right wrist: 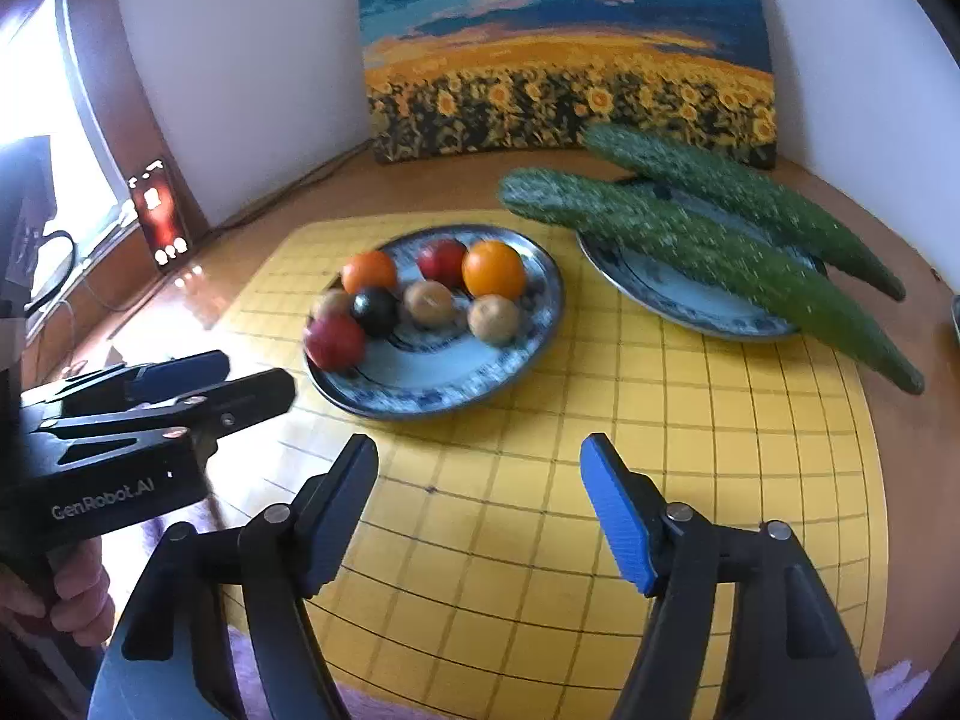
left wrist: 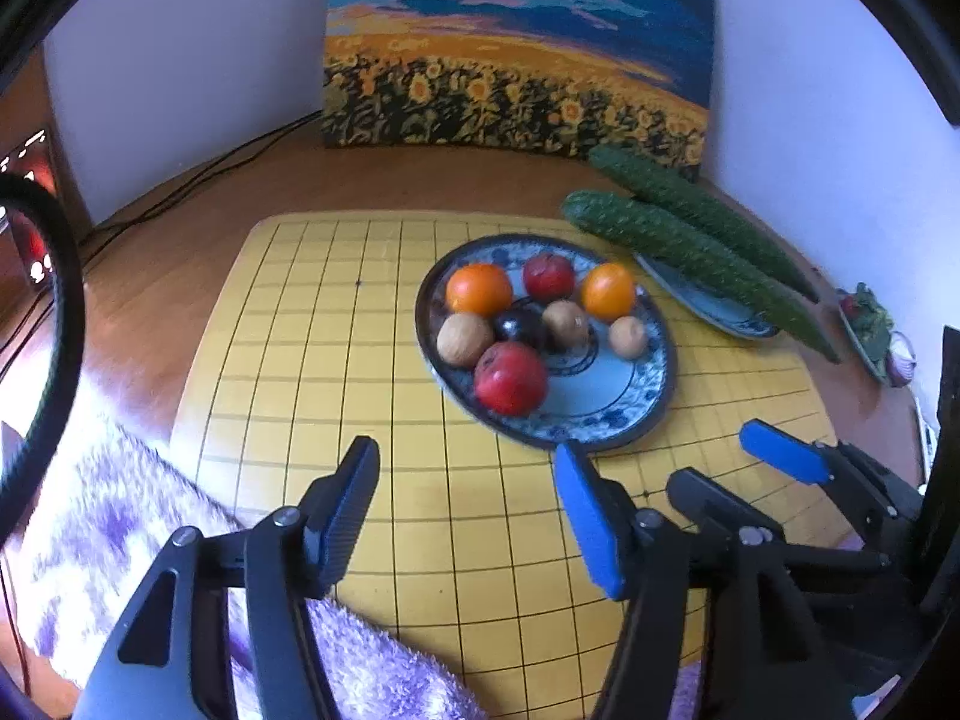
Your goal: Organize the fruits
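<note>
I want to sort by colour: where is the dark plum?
In both wrist views the dark plum sits mid-plate on the round blue-patterned plate, between the near red apple and a brown fruit.

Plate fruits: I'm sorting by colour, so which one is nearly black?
The dark plum at the middle of the fruit plate. Its neighbours are orange, red or tan.

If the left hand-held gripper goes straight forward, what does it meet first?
Probably the near rim of the fruit plate, then the red apple. The left hand-held gripper is open and empty; depth is unclear.
</note>
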Demonstrator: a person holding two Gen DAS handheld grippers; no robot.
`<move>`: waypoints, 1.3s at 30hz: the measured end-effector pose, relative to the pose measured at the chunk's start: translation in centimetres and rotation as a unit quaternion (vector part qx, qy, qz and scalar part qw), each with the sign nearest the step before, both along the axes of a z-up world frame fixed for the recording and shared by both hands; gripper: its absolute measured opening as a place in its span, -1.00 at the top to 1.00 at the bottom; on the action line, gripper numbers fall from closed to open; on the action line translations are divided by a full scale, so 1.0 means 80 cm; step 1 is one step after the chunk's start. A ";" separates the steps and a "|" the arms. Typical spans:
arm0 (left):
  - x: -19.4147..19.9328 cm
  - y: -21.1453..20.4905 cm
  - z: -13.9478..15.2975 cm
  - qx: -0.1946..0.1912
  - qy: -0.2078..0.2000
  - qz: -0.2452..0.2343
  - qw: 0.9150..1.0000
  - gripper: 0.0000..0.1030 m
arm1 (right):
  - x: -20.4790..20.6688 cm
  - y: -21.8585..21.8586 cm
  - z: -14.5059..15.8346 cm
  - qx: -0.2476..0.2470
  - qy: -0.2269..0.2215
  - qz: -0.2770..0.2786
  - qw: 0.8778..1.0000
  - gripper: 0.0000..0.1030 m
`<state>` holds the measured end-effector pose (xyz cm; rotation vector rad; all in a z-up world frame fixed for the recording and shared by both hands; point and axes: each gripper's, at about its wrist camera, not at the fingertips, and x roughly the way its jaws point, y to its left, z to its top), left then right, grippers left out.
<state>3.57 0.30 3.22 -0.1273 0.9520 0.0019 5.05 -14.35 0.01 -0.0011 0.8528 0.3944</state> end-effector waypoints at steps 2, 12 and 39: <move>-0.001 -0.002 -0.008 0.005 0.006 0.004 1.000 -0.25 | 0.001 -0.003 -0.007 -0.007 0.002 -0.006 1.000 -0.40; 0.001 -0.014 -0.032 0.046 0.003 0.008 0.999 -0.30 | 0.010 -0.008 -0.018 -0.024 -0.002 -0.033 0.999 -0.41; 0.001 -0.015 -0.034 0.056 -0.006 0.013 0.998 -0.38 | 0.011 0.000 -0.021 -0.051 -0.004 -0.031 0.998 -0.58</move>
